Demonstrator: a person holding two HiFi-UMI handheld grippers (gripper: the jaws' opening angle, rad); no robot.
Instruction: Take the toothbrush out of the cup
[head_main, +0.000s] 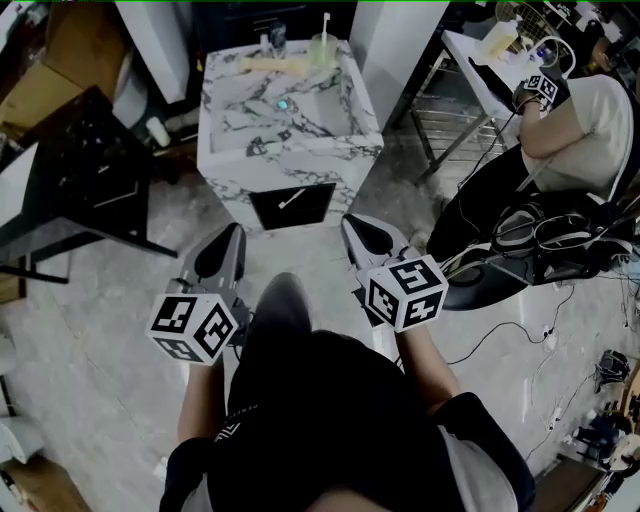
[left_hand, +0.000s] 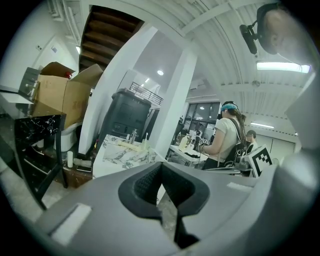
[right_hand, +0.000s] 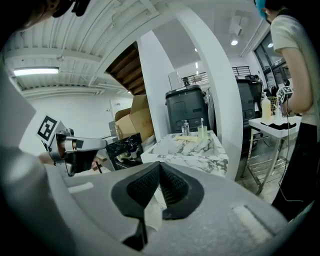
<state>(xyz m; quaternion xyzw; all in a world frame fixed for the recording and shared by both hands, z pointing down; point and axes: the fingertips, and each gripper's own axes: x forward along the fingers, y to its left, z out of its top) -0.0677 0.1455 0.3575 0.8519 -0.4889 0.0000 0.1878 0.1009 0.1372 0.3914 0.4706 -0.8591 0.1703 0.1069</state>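
Tools closed, holding nothing: left tool (head_main: 236, 232), right tool (head_main: 352, 222). At 12 o'clock, toothbrush (head_main: 325, 25) upright in cup (head_main: 322, 50), table (head_main: 290, 150) far rim, well apart. You: close in, open right tool, pinch handle, lift straight.

Sink (head_main: 290, 130): white marble pattern, grey and black veins
Drain (head_main: 282, 103): teal
Cup (head_main: 322, 48): pale yellow-green, see-through
Toothbrush (head_main: 326, 24): white
Left gripper (head_main: 237, 233): grey shell, black pads with fine dotted texture
Right gripper (head_main: 351, 223): grey shell, black pads with the same dotted texture
Left marker cube (head_main: 193, 326): white faces, black square patterns
Right marker cube (head_main: 405, 292): white faces, black square patterns
Floor (head_main: 100, 330): pale grey, faint cloudy marbling
Cardboard box (left_hand: 65, 97): brown
Bin (left_hand: 127, 117): dark grey
Rack (left_hand: 37, 135): black, white speckles on top
Person's top (head_main: 590, 115): white
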